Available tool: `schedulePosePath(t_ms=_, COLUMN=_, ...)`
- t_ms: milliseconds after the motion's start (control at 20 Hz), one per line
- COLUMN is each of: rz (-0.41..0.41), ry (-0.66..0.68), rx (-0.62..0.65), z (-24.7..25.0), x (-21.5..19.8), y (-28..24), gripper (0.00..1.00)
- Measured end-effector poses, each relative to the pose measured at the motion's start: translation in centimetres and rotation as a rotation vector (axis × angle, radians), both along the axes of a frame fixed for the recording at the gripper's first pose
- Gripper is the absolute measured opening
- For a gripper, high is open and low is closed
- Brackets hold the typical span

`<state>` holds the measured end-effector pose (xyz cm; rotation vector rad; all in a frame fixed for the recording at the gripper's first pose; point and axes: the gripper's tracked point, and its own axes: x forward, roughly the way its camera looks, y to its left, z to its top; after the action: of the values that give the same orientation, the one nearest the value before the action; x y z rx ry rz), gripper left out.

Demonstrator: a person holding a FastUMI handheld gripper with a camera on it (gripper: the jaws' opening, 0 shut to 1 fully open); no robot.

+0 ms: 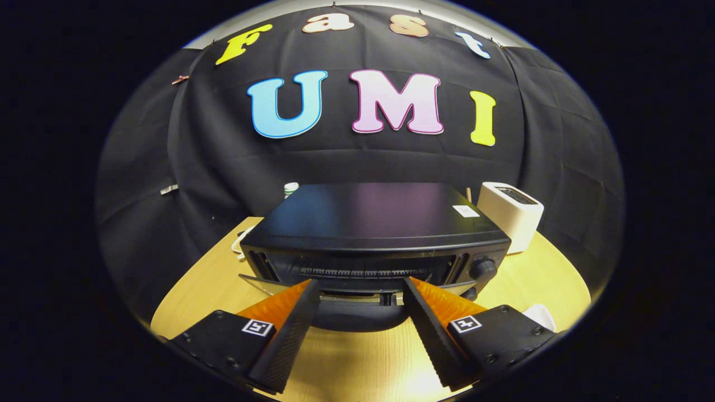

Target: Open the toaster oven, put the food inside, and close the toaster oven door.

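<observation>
The toaster oven sits in the middle of a round wooden table, a low black box with a smooth, faintly glossy top and rounded front corners. Its glass door is hinged at the bottom and hangs part-way down, the dark handle bar along its free edge reaching toward the gripper, so the opening step looks to be under way rather than done. The fingers are spread wide with nothing clamped between them; their ribbed, wedge-shaped tips stand at either side of the door's handle, close above it, though whether they touch it cannot be told. Inside the oven a wire rack shows as a row of fine bars, and a round knob sits on the oven's right-hand panel. The next move probably calls for swinging the door fully down before any food can go in. To the oven's right rear stands a white, boxy toaster; behind the oven's left rear corner a small white bottle peeks up.
</observation>
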<state>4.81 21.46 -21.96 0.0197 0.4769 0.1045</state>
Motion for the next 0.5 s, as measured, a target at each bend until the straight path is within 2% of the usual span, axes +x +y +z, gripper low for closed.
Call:
schedulePosePath(t_ms=300, rz=0.026, ry=0.035, rx=0.007, z=-1.0, x=-2.5, y=-0.3, gripper=0.98)
schedulePosePath(t_ms=500, rz=0.075, ry=0.054, rx=-0.035, z=-2.2, x=-4.2, y=-0.2, gripper=0.97)
